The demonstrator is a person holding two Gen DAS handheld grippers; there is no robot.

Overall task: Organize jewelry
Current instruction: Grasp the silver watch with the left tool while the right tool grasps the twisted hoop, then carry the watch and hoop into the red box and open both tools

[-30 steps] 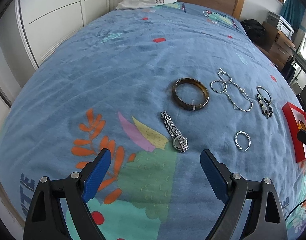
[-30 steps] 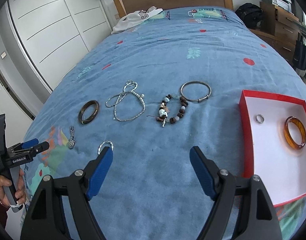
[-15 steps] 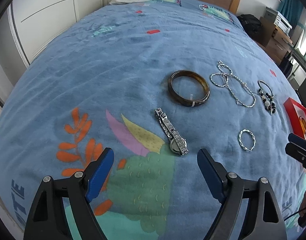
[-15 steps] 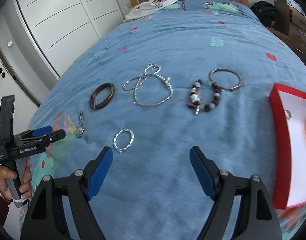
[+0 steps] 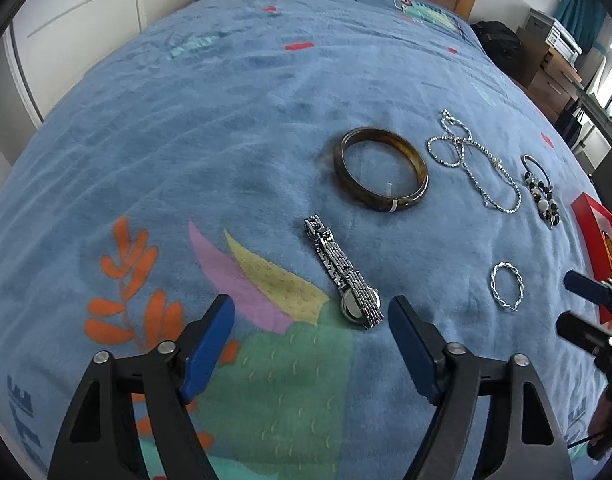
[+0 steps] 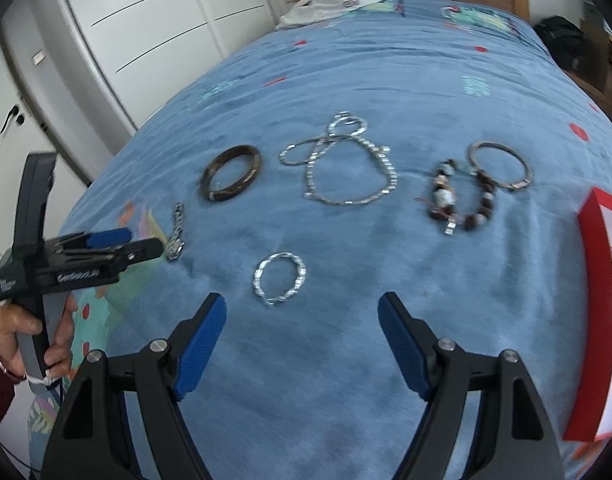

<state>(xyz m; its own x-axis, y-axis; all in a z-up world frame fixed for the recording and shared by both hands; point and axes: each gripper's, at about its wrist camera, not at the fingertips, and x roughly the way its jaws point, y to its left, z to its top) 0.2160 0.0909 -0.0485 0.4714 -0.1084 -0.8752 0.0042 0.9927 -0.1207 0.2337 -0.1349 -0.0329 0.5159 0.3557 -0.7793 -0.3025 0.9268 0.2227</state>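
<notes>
- Now left gripper (image 5: 310, 322), jaws spread and just narrowing, empty above the watch (image 5: 343, 276): its flat band may slip free
- Right gripper (image 6: 301, 322) gapes empty near the twisted bracelet (image 6: 279, 279); soft blanket (image 5: 225, 140) could snag

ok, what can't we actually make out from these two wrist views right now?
- Red tray: cut off by the right edge in the right wrist view, so most of its inside is unseen; in the left wrist view only a sliver shows.
- Beaded bracelet: motion-blurred in the right wrist view; beads unclear.
- Watch: face turned down, dial hidden.
- Right hand-held gripper: cropped in the left wrist view.
</notes>
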